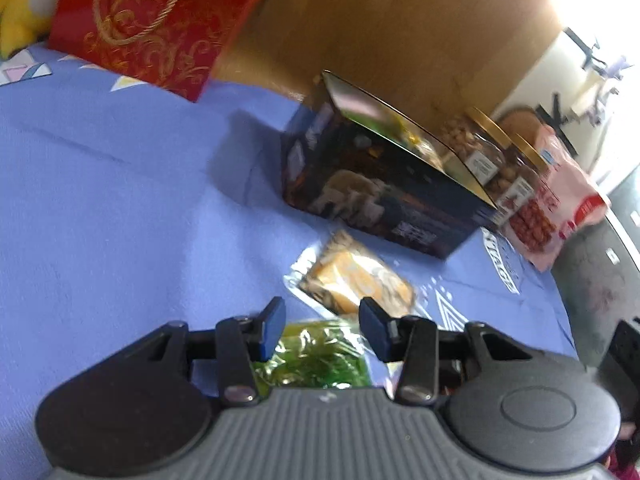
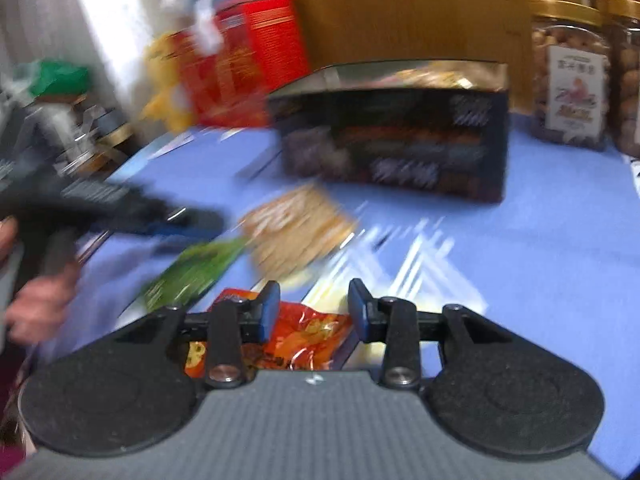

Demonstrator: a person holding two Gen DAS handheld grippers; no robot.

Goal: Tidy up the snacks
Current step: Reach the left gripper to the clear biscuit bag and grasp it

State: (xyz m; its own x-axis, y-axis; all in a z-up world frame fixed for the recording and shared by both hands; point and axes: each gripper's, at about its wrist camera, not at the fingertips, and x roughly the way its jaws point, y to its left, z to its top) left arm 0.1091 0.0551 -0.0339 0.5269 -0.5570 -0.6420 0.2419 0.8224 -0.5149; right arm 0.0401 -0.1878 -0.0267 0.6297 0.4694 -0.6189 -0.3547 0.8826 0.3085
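Left gripper (image 1: 322,330), jaws wide, hovers over green packet (image 1: 316,360); tan packet (image 1: 356,284) loose beside dark box (image 1: 376,184), which already holds snacks. Right gripper (image 2: 313,312), jaws wide, above orange packet (image 2: 304,340). Three packets apparently left on tablecloth (image 1: 120,200).

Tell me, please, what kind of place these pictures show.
Probably a room in a home: a table under a blue printed tablecloth, clear plastic nut jars with gold lids, an open dark snack box and a red gift bag with gold rope handles.

Glossy foil green packet (image 1: 316,360); matt cloth tablecloth (image 1: 120,208); glossy dark box (image 1: 380,184).
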